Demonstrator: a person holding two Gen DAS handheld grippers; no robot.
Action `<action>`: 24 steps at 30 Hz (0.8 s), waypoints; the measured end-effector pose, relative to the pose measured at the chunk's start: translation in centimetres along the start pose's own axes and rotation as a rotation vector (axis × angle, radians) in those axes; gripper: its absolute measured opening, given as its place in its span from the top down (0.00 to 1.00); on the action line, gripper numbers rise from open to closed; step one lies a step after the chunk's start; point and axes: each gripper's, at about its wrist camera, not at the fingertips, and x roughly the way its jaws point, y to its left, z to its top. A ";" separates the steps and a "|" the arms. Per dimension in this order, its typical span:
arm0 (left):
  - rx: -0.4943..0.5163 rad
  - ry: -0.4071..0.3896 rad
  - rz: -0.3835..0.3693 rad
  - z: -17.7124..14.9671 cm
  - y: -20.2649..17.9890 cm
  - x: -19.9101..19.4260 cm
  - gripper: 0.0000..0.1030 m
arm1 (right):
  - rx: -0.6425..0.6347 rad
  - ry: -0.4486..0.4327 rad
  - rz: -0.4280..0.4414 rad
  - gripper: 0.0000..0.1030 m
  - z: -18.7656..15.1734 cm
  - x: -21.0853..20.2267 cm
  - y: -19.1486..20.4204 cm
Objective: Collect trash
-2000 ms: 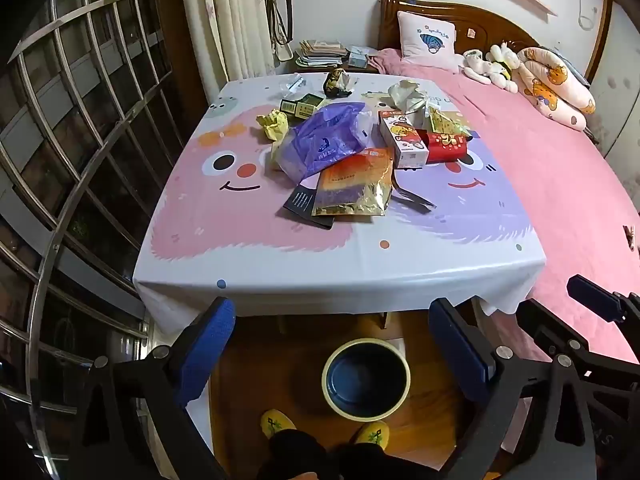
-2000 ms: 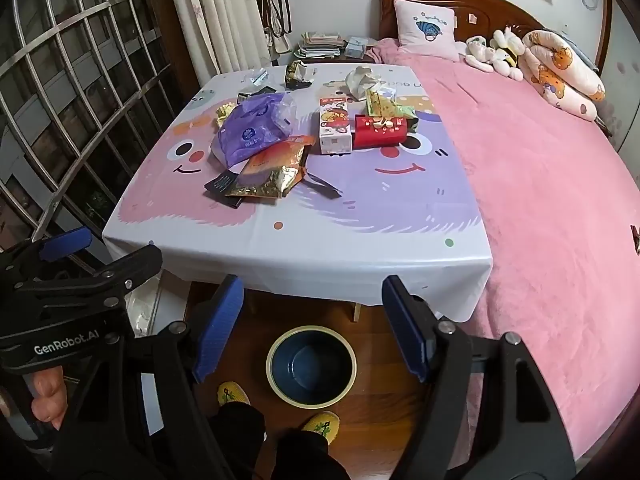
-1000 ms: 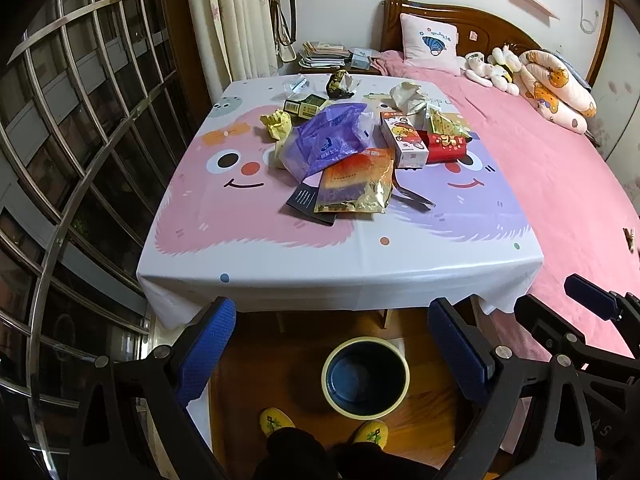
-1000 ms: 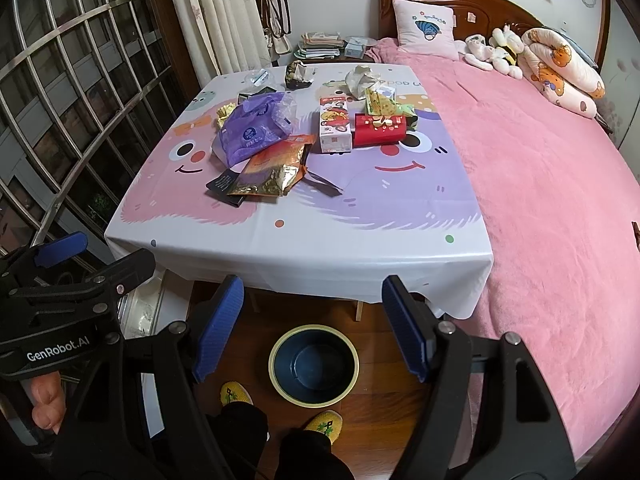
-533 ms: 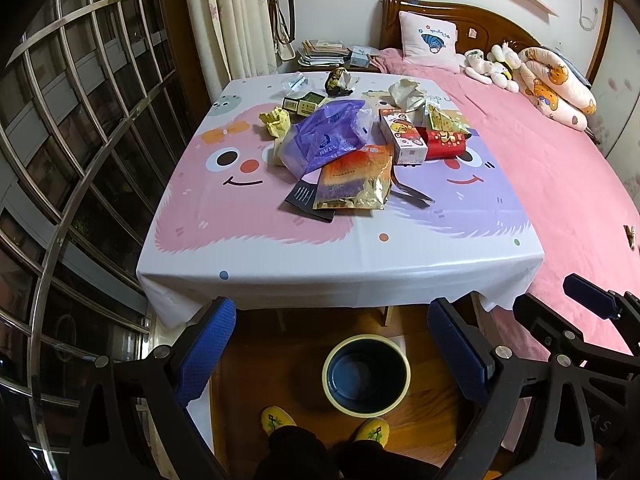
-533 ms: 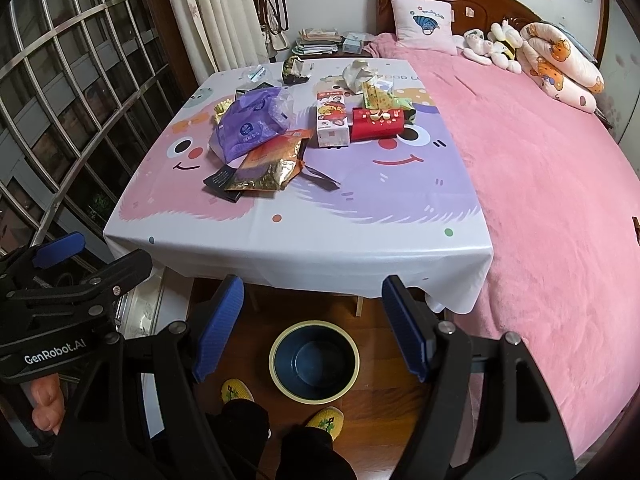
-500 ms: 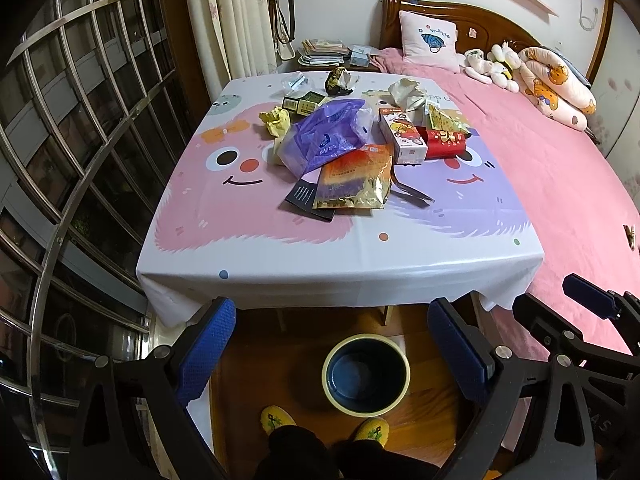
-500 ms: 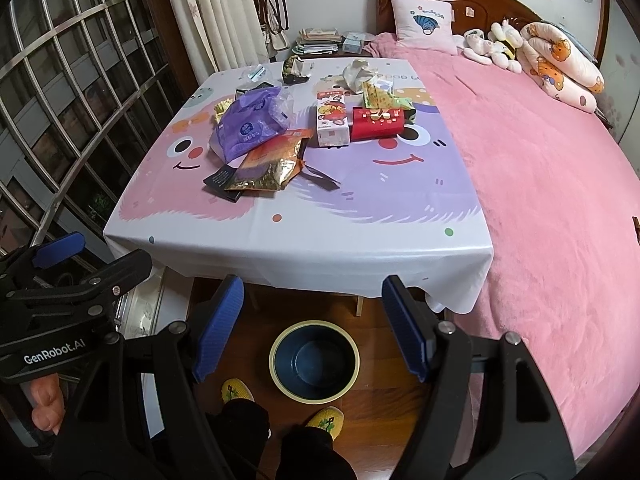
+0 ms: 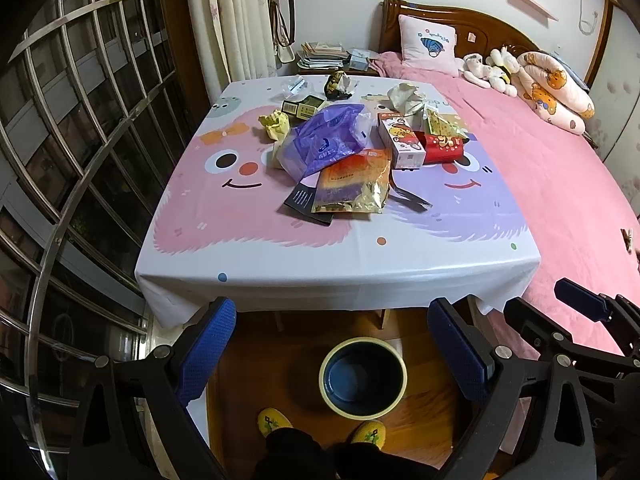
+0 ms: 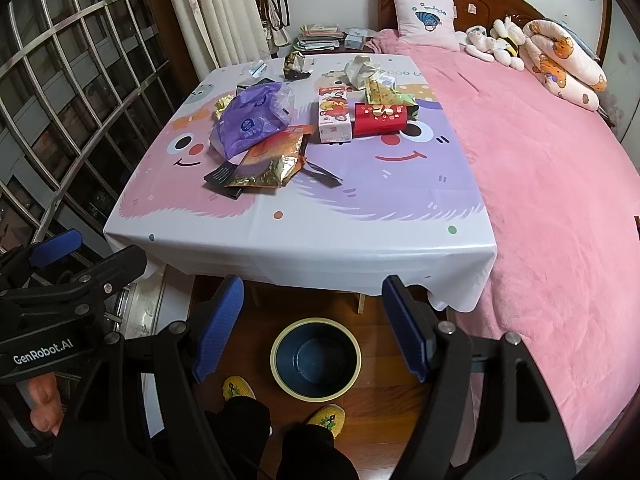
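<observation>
Trash lies on a table with a cartoon cloth (image 9: 248,248): a purple plastic bag (image 9: 324,144), a gold and orange foil packet (image 9: 352,188), a black card (image 9: 300,200), a pink carton (image 9: 400,140), a red box (image 9: 442,146) and crumpled wrappers (image 9: 276,124). An empty blue bin with a cream rim (image 9: 363,376) stands on the floor before the table. My left gripper (image 9: 336,352) is open and empty, held above the bin. My right gripper (image 10: 312,328) is also open and empty, held above the bin (image 10: 316,360).
A bed with a pink blanket (image 10: 540,168) lies right of the table, with a pillow and plush toys at its head. A barred window (image 9: 80,140) and a curtain are on the left. The person's yellow slippers (image 9: 276,422) stand on the wood floor by the bin.
Both grippers have drifted slightly, so the table sits a little differently in view. Both stay open and empty. Nothing on the table has moved.
</observation>
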 end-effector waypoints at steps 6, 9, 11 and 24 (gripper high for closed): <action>-0.001 -0.002 0.001 0.3 0.0 -0.1 0.05 | -0.001 0.005 0.004 0.32 0.0 0.1 0.1; -0.001 0.000 0.000 0.3 0.0 -0.1 0.05 | -0.004 0.007 0.008 0.32 0.2 0.3 0.2; -0.002 -0.002 0.004 0.3 0.1 -0.1 0.05 | -0.005 0.006 0.006 0.32 0.2 0.3 0.2; -0.016 -0.010 0.030 1.8 0.1 -0.7 0.05 | -0.017 -0.007 0.035 0.32 1.1 0.3 -0.1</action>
